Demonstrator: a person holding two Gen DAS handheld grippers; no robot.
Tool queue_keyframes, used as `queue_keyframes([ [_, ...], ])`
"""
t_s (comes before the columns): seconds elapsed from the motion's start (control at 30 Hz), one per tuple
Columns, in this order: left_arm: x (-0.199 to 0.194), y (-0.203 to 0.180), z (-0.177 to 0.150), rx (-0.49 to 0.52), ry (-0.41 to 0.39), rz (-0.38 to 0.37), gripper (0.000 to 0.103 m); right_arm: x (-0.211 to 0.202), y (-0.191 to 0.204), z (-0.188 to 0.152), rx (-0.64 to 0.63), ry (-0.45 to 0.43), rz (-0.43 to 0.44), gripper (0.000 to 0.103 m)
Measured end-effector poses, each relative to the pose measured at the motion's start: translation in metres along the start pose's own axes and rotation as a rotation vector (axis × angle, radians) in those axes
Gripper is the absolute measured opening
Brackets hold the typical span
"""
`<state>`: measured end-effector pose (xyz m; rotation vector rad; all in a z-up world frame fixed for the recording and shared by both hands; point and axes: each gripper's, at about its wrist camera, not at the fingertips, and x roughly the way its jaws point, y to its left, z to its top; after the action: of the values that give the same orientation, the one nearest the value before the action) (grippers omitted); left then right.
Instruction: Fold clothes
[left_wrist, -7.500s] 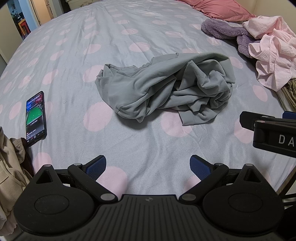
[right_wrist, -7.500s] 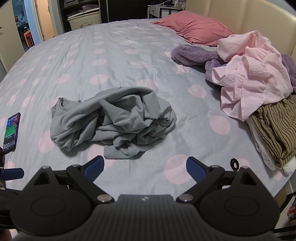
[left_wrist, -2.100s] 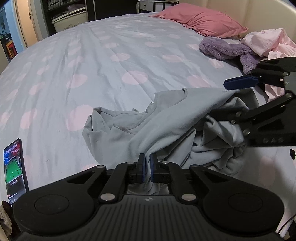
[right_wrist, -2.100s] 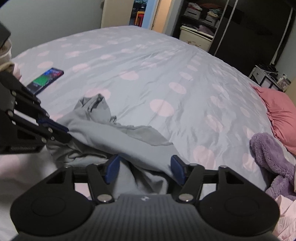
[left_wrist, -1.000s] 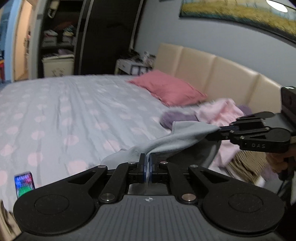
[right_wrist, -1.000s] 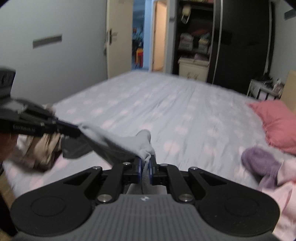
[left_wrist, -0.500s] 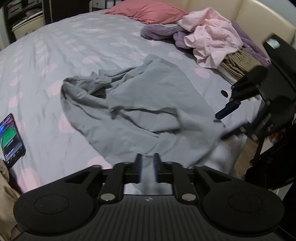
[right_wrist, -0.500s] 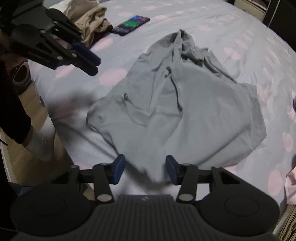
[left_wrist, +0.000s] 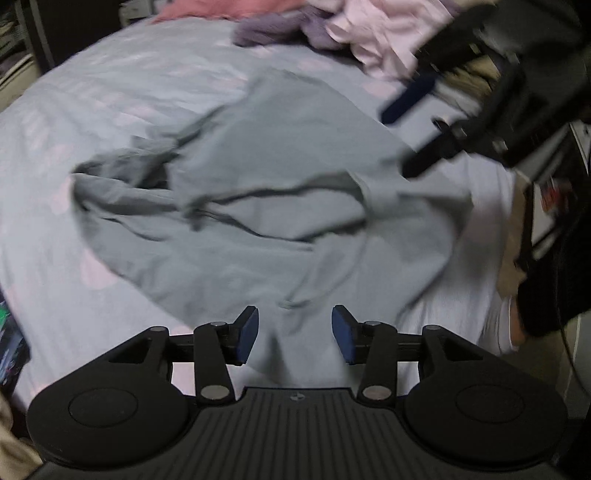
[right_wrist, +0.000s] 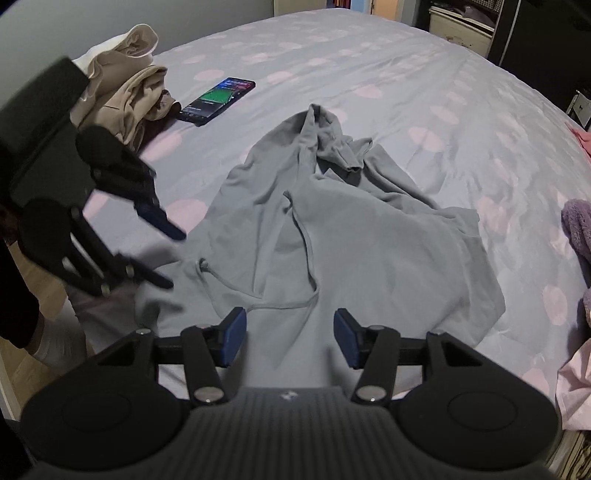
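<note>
A grey hooded garment with a drawstring lies spread out on the bed, partly flattened and creased at its far end. Its near hem reaches the bed's edge. My right gripper is open just above that hem, and cloth lies under the gap without being pinched. My left gripper is open too, over the garment at its other near corner. Each gripper shows in the other's view: the left gripper at the left, the right gripper, blurred, at the upper right.
The bed has a grey sheet with pink dots. A lit phone and beige clothes lie to the left. A pink shirt and a purple fluffy item lie to the right. A person's white-socked foot stands on the floor.
A second ago both grippers held the grey garment up in the air. It has dropped onto the bed and spread out, and both grippers have opened, the left one after the right.
</note>
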<state>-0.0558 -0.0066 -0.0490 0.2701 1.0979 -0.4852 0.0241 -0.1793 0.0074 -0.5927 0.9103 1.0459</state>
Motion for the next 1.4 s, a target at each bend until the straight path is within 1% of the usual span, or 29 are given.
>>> queue_keyframes([
  [0.1,0.014,0.001,-0.002,-0.009,0.043,0.000,0.042,-0.001,-0.001,0.000,-0.002,-0.006,0.006,0.056],
  [0.13,0.016,0.003,-0.003,-0.017,0.044,-0.001,0.042,-0.002,-0.001,-0.001,-0.003,-0.008,0.007,0.056],
  [0.23,0.016,0.011,-0.003,-0.063,0.033,-0.039,0.041,-0.004,-0.001,-0.001,-0.003,-0.014,0.008,0.056],
  [0.27,0.016,0.014,-0.001,-0.084,0.033,-0.061,0.039,-0.005,-0.001,-0.002,-0.003,-0.015,0.009,0.056],
  [0.3,0.018,0.016,-0.001,-0.100,0.041,-0.079,0.033,-0.005,-0.001,-0.002,-0.002,-0.016,0.009,0.056],
  [0.33,0.019,0.018,-0.001,-0.114,0.050,-0.097,0.031,-0.005,-0.001,-0.002,-0.002,-0.016,0.010,0.056],
  [0.37,0.021,0.019,0.000,-0.115,0.061,-0.095,0.031,-0.005,-0.001,-0.002,-0.003,-0.015,0.010,0.056],
  [0.4,0.022,0.019,0.001,-0.113,0.072,-0.090,0.028,-0.006,0.000,-0.002,-0.004,-0.015,0.010,0.056],
  [0.43,0.022,0.019,0.001,-0.113,0.073,-0.088,0.017,-0.006,0.000,-0.002,-0.006,-0.017,0.010,0.056],
  [0.5,0.022,0.019,0.003,-0.112,0.073,-0.085,0.000,-0.007,0.000,-0.001,-0.011,-0.020,0.008,0.056],
  [0.53,0.019,0.019,0.004,-0.117,0.056,-0.095,0.000,-0.008,0.000,0.000,-0.014,-0.022,0.006,0.056],
  [0.57,0.012,0.019,0.007,-0.122,0.027,-0.114,0.000,-0.009,0.001,0.000,-0.016,-0.025,0.003,0.056],
  [0.63,-0.006,0.021,0.013,-0.139,-0.043,-0.127,0.000,-0.011,0.000,0.002,-0.018,-0.034,-0.006,0.057],
  [0.7,-0.023,0.023,0.021,-0.160,-0.098,-0.145,0.000,-0.012,-0.002,0.004,-0.009,-0.045,-0.019,0.057],
  [0.77,-0.041,0.021,0.024,-0.156,-0.131,-0.176,0.000,-0.013,-0.004,0.006,0.001,-0.056,-0.032,0.058],
  [0.9,-0.056,0.004,0.020,-0.125,-0.137,-0.230,0.000,-0.012,-0.005,0.011,0.006,-0.067,-0.063,0.058],
  [0.97,-0.057,-0.004,0.015,-0.111,-0.128,-0.242,0.000,-0.009,-0.004,0.016,-0.013,-0.068,-0.070,0.058],
  [1.07,-0.054,-0.005,0.007,-0.117,-0.110,-0.241,0.000,0.001,-0.005,0.032,-0.049,-0.082,-0.073,0.058],
  [1.23,-0.067,0.008,-0.007,-0.152,-0.115,-0.232,0.000,0.021,-0.006,0.059,-0.124,-0.104,-0.075,0.059],
  [1.3,-0.073,0.015,-0.012,-0.177,-0.127,-0.231,0.000,0.031,-0.006,0.069,-0.175,-0.100,-0.064,0.059],
  [1.4,-0.076,0.027,-0.021,-0.217,-0.136,-0.230,0.000,0.051,-0.009,0.083,-0.245,-0.081,-0.039,0.062],
])
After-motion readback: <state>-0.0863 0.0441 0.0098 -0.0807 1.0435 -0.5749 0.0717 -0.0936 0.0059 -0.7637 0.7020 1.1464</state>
